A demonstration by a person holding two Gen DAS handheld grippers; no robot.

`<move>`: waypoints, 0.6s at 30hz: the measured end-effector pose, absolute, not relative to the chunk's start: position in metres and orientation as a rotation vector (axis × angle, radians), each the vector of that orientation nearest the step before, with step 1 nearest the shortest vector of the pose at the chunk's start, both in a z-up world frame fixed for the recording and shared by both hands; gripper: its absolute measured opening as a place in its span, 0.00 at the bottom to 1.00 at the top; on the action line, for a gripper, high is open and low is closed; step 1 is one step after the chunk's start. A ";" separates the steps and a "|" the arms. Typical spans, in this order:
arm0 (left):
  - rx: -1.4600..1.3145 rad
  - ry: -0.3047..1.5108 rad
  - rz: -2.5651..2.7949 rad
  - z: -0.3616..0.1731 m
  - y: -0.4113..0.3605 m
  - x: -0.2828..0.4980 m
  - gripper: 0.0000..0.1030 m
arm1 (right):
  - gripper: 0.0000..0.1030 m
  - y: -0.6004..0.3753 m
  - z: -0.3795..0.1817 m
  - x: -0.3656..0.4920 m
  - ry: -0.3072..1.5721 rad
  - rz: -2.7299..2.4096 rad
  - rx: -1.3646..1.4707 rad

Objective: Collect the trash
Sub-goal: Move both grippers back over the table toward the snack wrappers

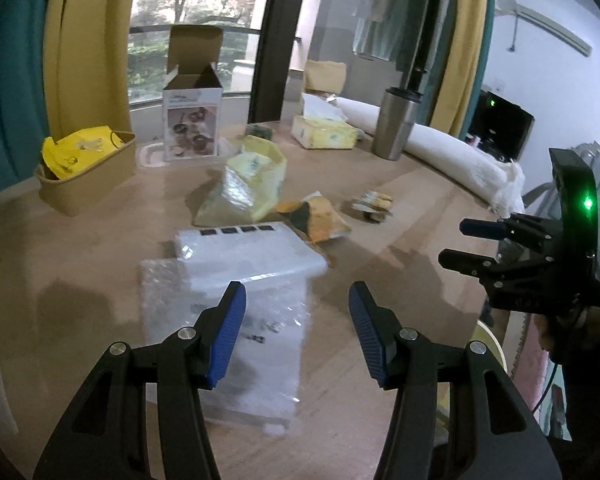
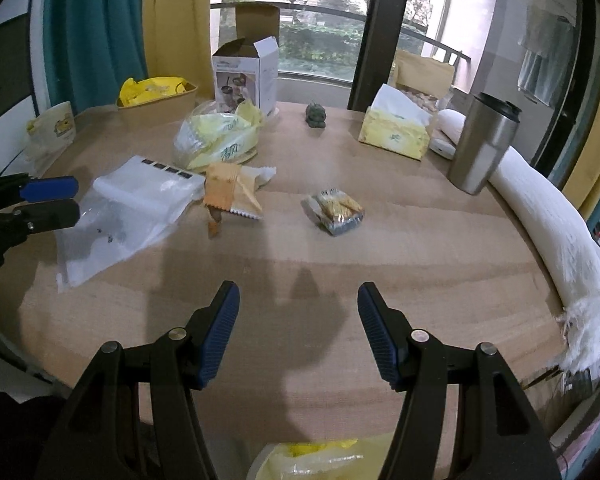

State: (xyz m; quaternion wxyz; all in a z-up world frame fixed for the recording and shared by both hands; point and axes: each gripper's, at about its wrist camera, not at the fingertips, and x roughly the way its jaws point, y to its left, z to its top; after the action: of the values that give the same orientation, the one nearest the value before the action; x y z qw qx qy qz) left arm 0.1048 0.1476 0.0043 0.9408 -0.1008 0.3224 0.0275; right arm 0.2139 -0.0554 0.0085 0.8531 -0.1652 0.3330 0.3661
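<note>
Trash lies on the round wooden table point(image 2: 340, 280): a clear plastic bag point(image 2: 128, 208) point(image 1: 228, 320), an orange snack wrapper point(image 2: 230, 196) point(image 1: 320, 220), a small crumpled wrapper point(image 2: 336, 210) point(image 1: 372, 202) and a yellow plastic bag point(image 2: 216, 140) point(image 1: 252, 184). My left gripper point(image 1: 298, 320) point(image 2: 74, 200) hovers open over the near end of the clear bag, nothing between its pads. My right gripper point(image 2: 298, 320) point(image 1: 456, 242) is open above bare table, short of the small wrapper. A yellow-lined bin point(image 2: 312, 456) shows below the table's near edge.
At the back stand an open white carton point(image 2: 246, 76), a tan basket point(image 2: 188, 96) with a yellow bag, a green figurine point(image 2: 316, 114), a tissue box point(image 2: 394, 132) and a steel tumbler point(image 2: 484, 148). A white rolled cloth point(image 2: 540, 216) lies along the right edge.
</note>
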 end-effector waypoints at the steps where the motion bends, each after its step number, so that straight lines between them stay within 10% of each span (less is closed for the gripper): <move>1: -0.206 0.659 0.058 0.005 0.149 0.107 0.55 | 0.60 -0.052 0.009 0.217 0.701 0.771 -0.349; 18: -0.183 0.697 0.036 0.009 0.162 0.176 0.55 | 0.60 -0.019 -0.007 0.296 0.737 0.764 -0.318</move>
State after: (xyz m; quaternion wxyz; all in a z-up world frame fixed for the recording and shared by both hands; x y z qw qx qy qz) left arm 0.1764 0.1622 0.0090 0.9357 -0.0898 0.3408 0.0175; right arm 0.2960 -0.0190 -0.0068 0.8504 -0.1509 0.3498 0.3630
